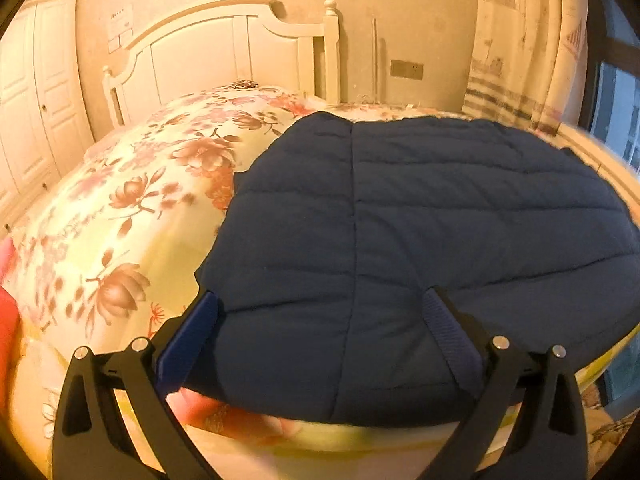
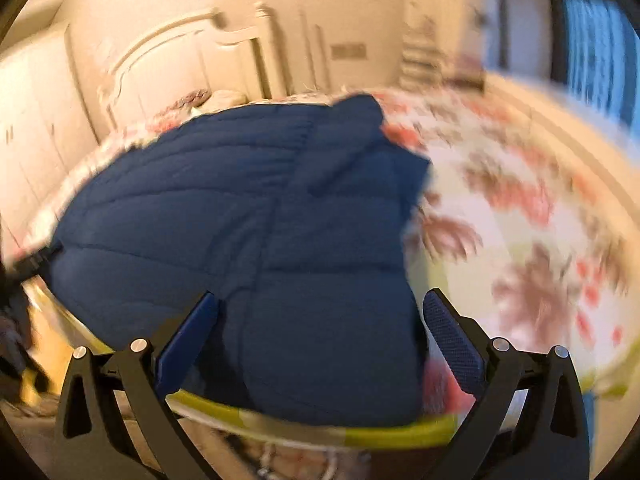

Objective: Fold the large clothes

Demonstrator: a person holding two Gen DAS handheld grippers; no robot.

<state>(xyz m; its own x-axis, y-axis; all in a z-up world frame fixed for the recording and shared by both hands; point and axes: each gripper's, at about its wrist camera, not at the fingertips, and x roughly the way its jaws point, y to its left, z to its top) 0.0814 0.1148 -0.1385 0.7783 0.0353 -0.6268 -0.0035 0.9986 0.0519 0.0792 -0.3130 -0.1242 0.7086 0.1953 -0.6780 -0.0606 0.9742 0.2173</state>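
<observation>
My left hand-held gripper [image 1: 320,312] is spread wide with its fingers apart, gripping nothing, and the quilted navy jacket [image 1: 420,220] lies directly ahead of it on the floral bed [image 1: 132,208], its near hem between and beyond my fingertips. My right hand-held gripper [image 2: 320,312] is likewise released, with the jacket [image 2: 240,220] ahead and slightly left of it, though that view is blurred. The garment looks already doubled into a compact block, so I judge the folding mostly done; perhaps one more fold or some smoothing remains. Beyond stands the white headboard [image 1: 224,40].
</observation>
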